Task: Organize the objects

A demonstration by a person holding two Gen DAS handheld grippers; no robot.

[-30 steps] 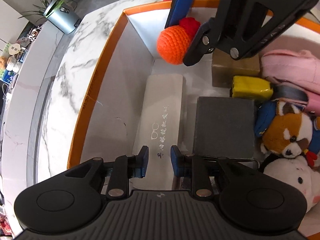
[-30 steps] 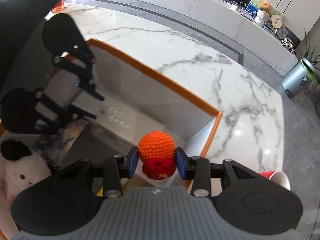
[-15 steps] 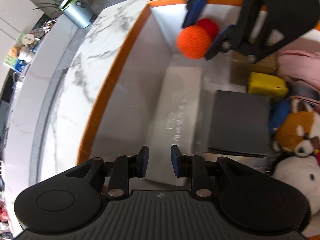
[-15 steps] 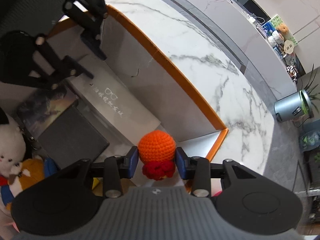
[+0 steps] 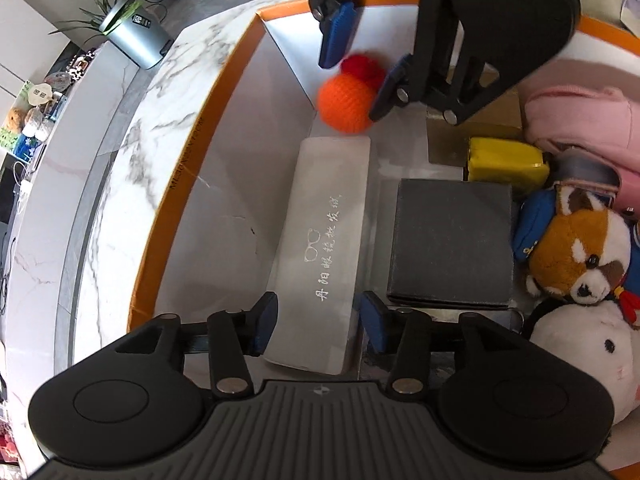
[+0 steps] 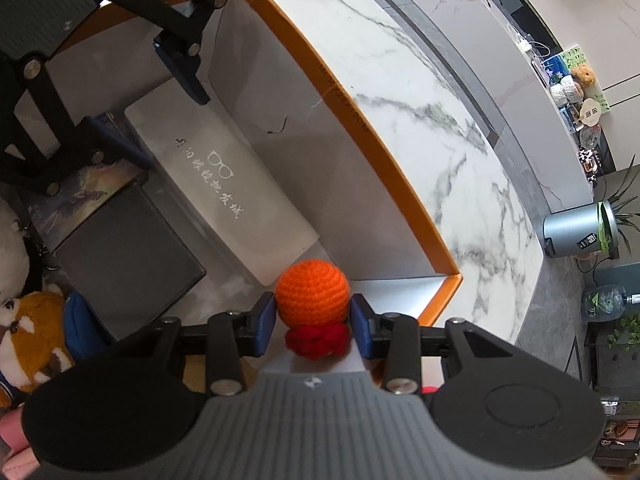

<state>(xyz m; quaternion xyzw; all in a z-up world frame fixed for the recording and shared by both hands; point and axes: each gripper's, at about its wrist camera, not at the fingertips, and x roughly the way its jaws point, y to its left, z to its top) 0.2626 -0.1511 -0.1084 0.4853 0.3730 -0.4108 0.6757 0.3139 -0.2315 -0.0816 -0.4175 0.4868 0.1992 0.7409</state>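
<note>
The crocheted orange ball (image 6: 313, 293) with its red tuft is clamped between the pads of the right gripper (image 6: 313, 322) and hangs over the free corner of the orange-rimmed box (image 5: 192, 168), just beyond the end of the white glasses case (image 5: 320, 248). The left gripper (image 5: 318, 322) is seen with jaws opening astride the case's near end, the pads clear of it. For a clean placement, the ball should be lowered into the corner gap until it is seated, then released; the case and dark grey box (image 5: 452, 240) should not be nudged.

orange-and-red crochet toy (image 6: 313, 296), orange-rimmed box (image 5: 192, 160)
</note>
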